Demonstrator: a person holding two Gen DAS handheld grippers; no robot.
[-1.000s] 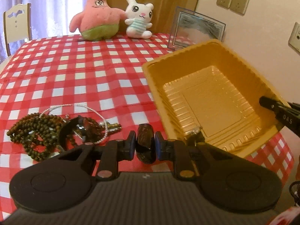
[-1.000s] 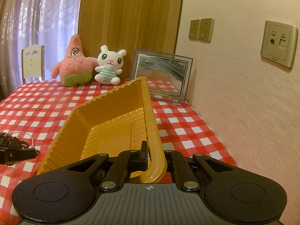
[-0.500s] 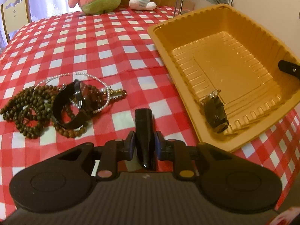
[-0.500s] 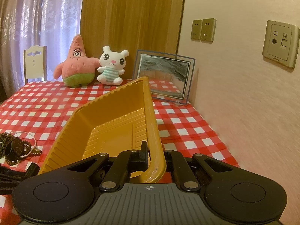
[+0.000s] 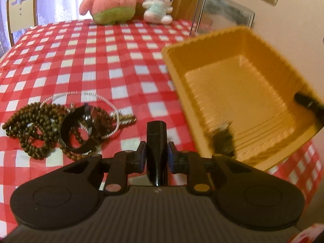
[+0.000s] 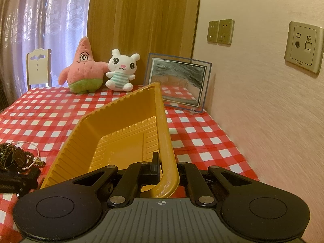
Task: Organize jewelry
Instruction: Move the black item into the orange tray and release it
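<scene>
Jewelry lies in a loose heap on the left of the surface, which is covered in a red and white checked cloth. Furthest left in the heap is a brown bead strand, coiled over itself. A black watch stands on its edge on the beads. A thin pale bracelet rings the far side of the heap and touches both.

Just right of the heap, the left tool points down at the cloth. Its jaws are narrow, with the pads pressed against a black tapered piece. I cannot tell what that piece is.

Further right is the yellow tray, with a ribbed floor and its right side tipped up off the cloth. A small dark item lies in the near left corner of the tray. It is too blurred to name with certainty.

At the tray's right wall, the right tool is clamped tight on the rim, one finger inside the tray and one outside.

At the far edge of the surface, from left to right, are a white chair, a pink star plush, a white bunny plush and a framed picture leaning by the wall.
</scene>
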